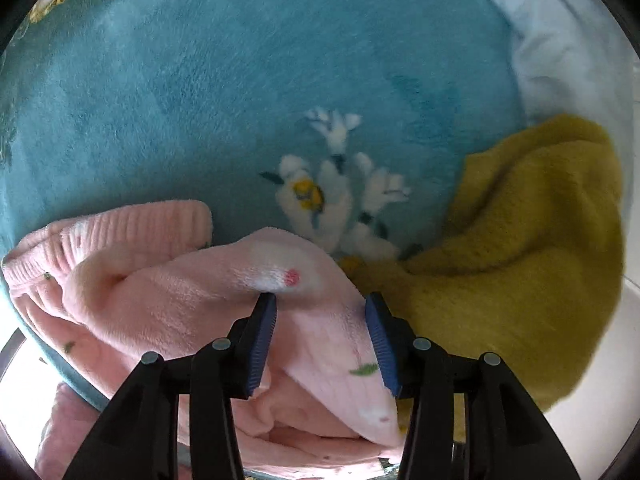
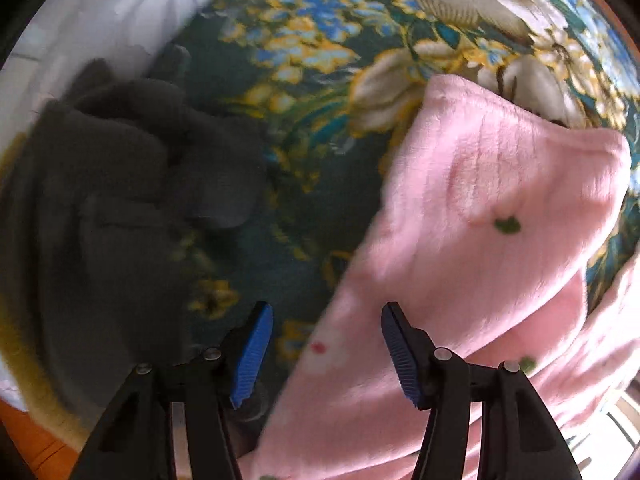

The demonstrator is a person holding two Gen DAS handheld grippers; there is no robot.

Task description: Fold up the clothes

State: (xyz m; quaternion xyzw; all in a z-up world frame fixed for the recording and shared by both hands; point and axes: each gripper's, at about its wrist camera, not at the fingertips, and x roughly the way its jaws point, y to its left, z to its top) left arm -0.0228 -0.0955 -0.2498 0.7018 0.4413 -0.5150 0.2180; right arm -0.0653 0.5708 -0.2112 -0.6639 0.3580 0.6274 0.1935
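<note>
A pink fleece garment (image 1: 192, 292) with small flower prints lies crumpled on a teal floral blanket (image 1: 200, 100). My left gripper (image 1: 320, 300) is open, its blue-padded fingers (image 1: 264, 340) straddling a raised fold of the pink garment without closing on it. In the right wrist view the same pink garment (image 2: 480, 220) drapes across a dark green floral cover (image 2: 320, 140). My right gripper (image 2: 326, 312) is open, with the garment's edge lying between and under its fingers (image 2: 400, 348).
A mustard yellow knit garment (image 1: 520, 248) lies bunched to the right of the pink one, with white bedding (image 1: 560, 40) behind it. A dark grey garment (image 2: 120, 180) is heaped to the left of my right gripper. White floral bedding (image 2: 120, 0) lies beyond it.
</note>
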